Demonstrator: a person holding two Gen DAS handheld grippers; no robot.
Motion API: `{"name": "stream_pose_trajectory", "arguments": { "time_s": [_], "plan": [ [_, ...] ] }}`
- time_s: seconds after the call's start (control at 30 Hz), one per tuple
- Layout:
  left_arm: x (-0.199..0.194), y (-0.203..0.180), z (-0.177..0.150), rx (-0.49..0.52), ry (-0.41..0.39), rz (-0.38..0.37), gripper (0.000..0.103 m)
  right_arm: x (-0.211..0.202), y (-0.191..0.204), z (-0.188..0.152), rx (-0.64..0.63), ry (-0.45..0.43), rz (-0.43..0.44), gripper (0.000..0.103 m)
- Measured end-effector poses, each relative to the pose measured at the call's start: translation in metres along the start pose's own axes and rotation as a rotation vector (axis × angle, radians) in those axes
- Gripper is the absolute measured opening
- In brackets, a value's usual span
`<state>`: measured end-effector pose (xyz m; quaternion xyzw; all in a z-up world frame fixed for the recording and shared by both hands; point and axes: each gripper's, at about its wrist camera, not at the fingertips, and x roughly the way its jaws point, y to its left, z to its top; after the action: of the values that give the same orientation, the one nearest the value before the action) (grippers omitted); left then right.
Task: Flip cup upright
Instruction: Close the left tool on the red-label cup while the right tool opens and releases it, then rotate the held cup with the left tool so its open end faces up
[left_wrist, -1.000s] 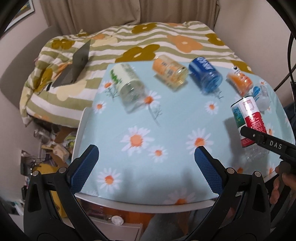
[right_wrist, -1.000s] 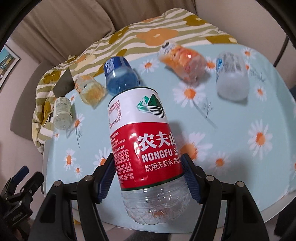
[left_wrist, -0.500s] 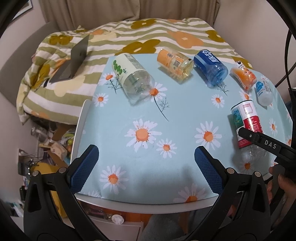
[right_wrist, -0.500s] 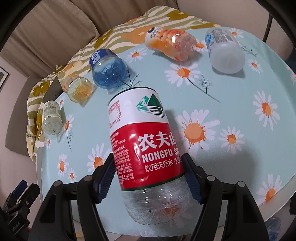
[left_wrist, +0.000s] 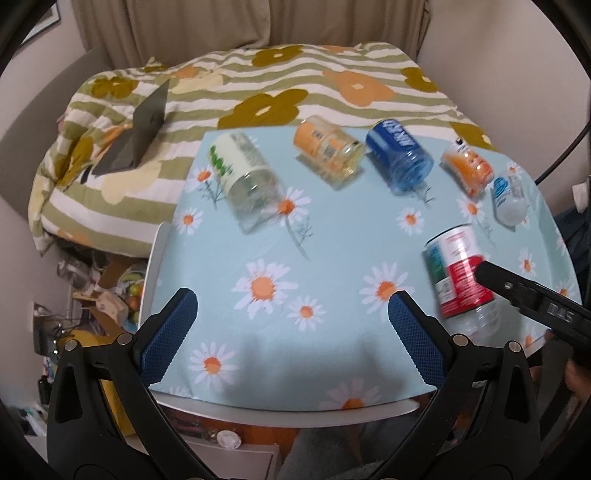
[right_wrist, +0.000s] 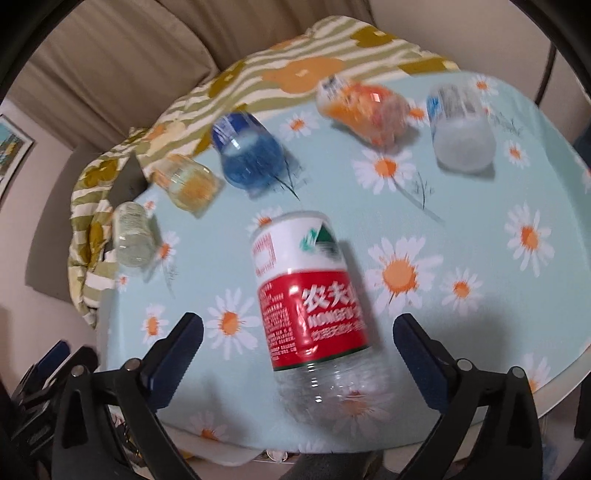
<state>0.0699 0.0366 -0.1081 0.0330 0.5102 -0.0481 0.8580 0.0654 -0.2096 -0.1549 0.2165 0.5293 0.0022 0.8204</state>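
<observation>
A cut-bottle cup with a red and white Nongfu label (right_wrist: 314, 295) stands on the daisy tablecloth (right_wrist: 461, 229), clear rounded end down at the near edge. It also shows in the left wrist view (left_wrist: 458, 277). My right gripper (right_wrist: 299, 350) is open, its blue pads apart on either side of the cup and not touching it. My left gripper (left_wrist: 291, 328) is open and empty over the near left part of the table.
Several other cut-bottle cups lie on their sides along the far edge: green-label (left_wrist: 243, 184), orange-label (left_wrist: 328, 151), blue (left_wrist: 402, 162), orange (left_wrist: 467, 166), white-blue (left_wrist: 509, 199). A flowered, striped bedspread (left_wrist: 258, 92) lies behind. Clutter lies on the floor at left (left_wrist: 103, 288).
My right gripper has opened and let go of the red-label cup, which now stands free on the cloth. The gripper has pulled back a little. The left gripper stays open.
</observation>
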Motion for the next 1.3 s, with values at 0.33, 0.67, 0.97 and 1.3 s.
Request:
{"name": "stream_pose_trajectory", "arguments": {
  "time_s": [0.33, 0.67, 0.97, 1.3],
  "plan": [
    [0.005, -0.080, 0.039, -0.025, 0.125, -0.097, 0.103, -0.064, -0.041, 0.048, -0.228, -0.007, -0.026, 0.103],
    [0.078, -0.149, 0.065, -0.088, 0.406, -0.128, 0.103, -0.058, -0.092, 0.076, -0.377, 0.018, -0.017, 0.103],
    [0.122, -0.164, 0.059, -0.153, 0.542, -0.078, 0.097, -0.029, -0.122, 0.087, -0.406, 0.057, 0.006, 0.103],
    [0.144, -0.171, 0.054, -0.170, 0.596, -0.079, 0.068, -0.007, -0.133, 0.095, -0.426, 0.092, 0.030, 0.103]
  ]
}}
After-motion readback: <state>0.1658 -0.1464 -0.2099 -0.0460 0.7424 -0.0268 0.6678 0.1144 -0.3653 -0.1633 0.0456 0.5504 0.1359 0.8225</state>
